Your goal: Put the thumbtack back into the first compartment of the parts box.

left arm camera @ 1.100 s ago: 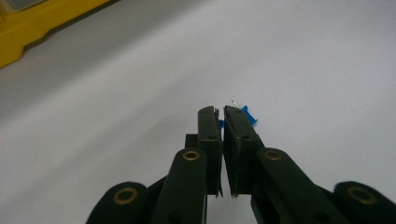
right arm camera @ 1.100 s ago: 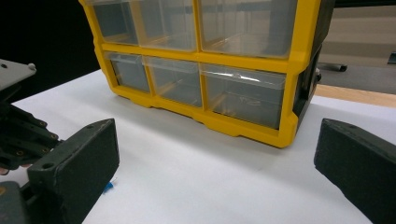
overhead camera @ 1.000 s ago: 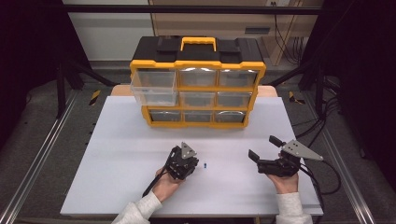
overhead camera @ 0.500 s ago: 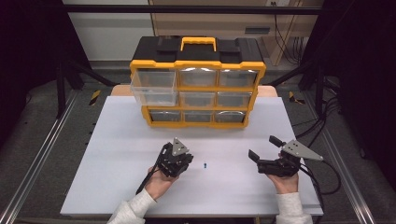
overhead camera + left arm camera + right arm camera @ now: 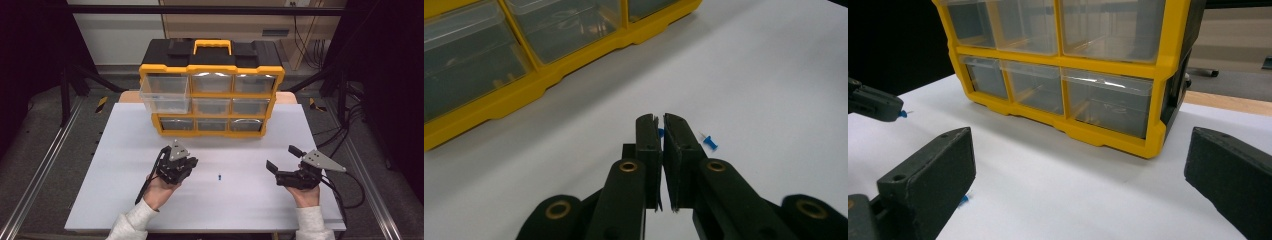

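My left gripper (image 5: 189, 163) hovers over the white table (image 5: 115, 165), left of centre. Its jaws are shut on a small blue pushpin (image 5: 660, 132), seen between the pads in the left gripper view (image 5: 662, 121). A second blue pushpin (image 5: 219, 177) lies on the table to the right of that gripper, also seen in the left gripper view (image 5: 710, 143). My right gripper (image 5: 281, 157) rests at the right, open with nothing between its fingers. In the right gripper view its jaws (image 5: 1080, 150) stand wide apart, facing the organizer.
A yellow and black drawer organizer (image 5: 210, 65) with clear drawers stands at the back of the table. Its top left drawer (image 5: 162, 92) is pulled out. Cables trail off the table's right side (image 5: 350, 180).
My left gripper has drawn back to the left, away from the pushpin lying on the table. The right gripper has stayed put.
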Available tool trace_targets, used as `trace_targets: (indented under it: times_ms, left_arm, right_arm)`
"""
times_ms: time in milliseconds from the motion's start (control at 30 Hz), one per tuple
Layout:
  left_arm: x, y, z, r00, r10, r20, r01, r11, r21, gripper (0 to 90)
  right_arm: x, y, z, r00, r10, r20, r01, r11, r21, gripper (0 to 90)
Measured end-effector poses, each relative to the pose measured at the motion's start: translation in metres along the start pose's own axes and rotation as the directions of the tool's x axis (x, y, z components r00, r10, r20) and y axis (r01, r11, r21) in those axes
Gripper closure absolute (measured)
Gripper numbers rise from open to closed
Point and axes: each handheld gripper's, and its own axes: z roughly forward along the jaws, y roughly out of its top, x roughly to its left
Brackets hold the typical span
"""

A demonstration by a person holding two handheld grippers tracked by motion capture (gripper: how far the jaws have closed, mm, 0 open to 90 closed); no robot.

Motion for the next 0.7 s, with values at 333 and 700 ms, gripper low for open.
trace_targets:
  times_ms: [333, 700]
  left_arm:
    - [0.01, 0.006, -0.014, 0.9999, -0.01, 0.0, 0.01, 0.9997, -0.021, 85.4]
    - [0.017, 0.014, -0.024, 1.0, -0.007, 0.001, 0.007, 0.9992, -0.04, 85.3]
  right_arm:
    - [0.0, 0.0, 0.001, 1.0, 0.004, 0.003, -0.004, 1.0, 0.001, 0.6]
    - [0.0, 0.0, 0.001, 1.0, 0.003, 0.003, -0.003, 1.0, 0.005, 0.6]
